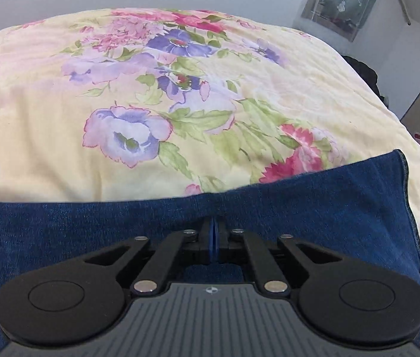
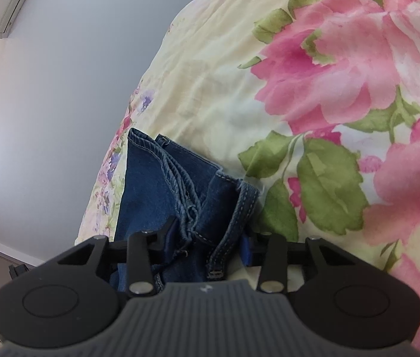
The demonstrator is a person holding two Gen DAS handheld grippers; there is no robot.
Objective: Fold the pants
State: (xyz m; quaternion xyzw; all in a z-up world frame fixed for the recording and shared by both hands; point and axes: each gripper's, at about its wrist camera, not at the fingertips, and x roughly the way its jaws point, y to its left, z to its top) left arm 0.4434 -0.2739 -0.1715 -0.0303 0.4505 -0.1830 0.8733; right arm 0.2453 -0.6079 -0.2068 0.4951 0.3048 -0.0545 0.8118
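Left hand-held gripper (image 1: 213,233) clenched over jeans (image 1: 91,232); right hand-held gripper (image 2: 210,238) straddling waistband at 6 o'clock (grip unclear), folding midway; next flattening.

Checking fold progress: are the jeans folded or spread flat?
Folded, at least partly: in the right wrist view the jeans lie in stacked layers, seams and waistband bunched together on the floral bedspread.

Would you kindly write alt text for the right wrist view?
A black two-finger right gripper, jaws apart, straddles the bunched seams of dark blue denim pants. The pants lie on a pale yellow bedspread with large pink flowers, with a plain grey wall behind.
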